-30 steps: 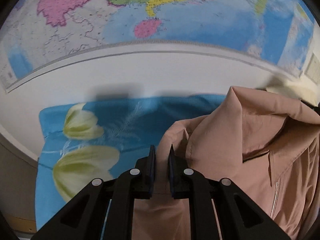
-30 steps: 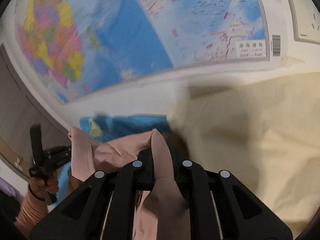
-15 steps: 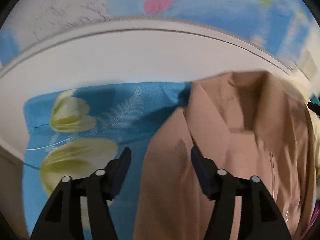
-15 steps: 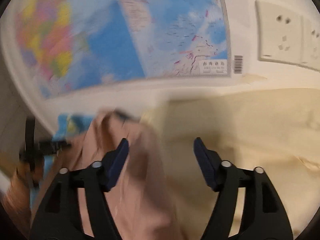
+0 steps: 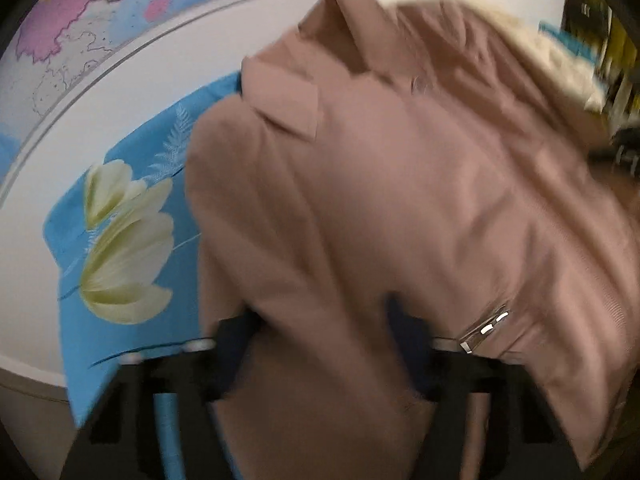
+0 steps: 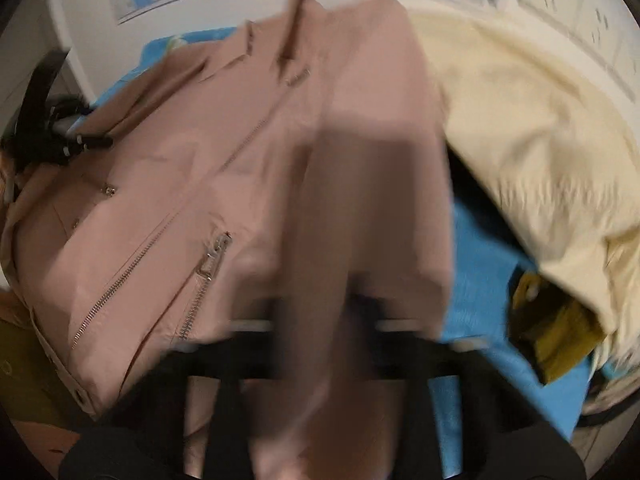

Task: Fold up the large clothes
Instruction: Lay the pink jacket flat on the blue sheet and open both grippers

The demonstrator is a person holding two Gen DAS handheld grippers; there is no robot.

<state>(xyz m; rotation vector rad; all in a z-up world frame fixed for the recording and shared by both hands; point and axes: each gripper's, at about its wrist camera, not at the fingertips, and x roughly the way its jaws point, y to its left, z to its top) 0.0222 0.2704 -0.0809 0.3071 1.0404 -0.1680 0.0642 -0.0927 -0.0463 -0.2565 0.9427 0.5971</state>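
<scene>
A pink zip jacket lies spread on the blue flowered sheet, collar toward the wall. My left gripper stands over its near left part. The jaws are closing with jacket cloth between them, and the fingers still look well apart in the blur. In the right wrist view the same jacket shows its zips. My right gripper is shut, and a fold of pink cloth runs down between its fingers. The left gripper shows at the jacket's far left edge.
A cream garment lies heaped to the right of the jacket, with a mustard-yellow item under its near edge. A wall map and wall sockets are behind the bed. The sheet shows between the two garments.
Both grippers let go of the raised jacket, opened wide, then dropped toward its near part. The jacket now lies flat, and the right gripper has shut on a fold.
</scene>
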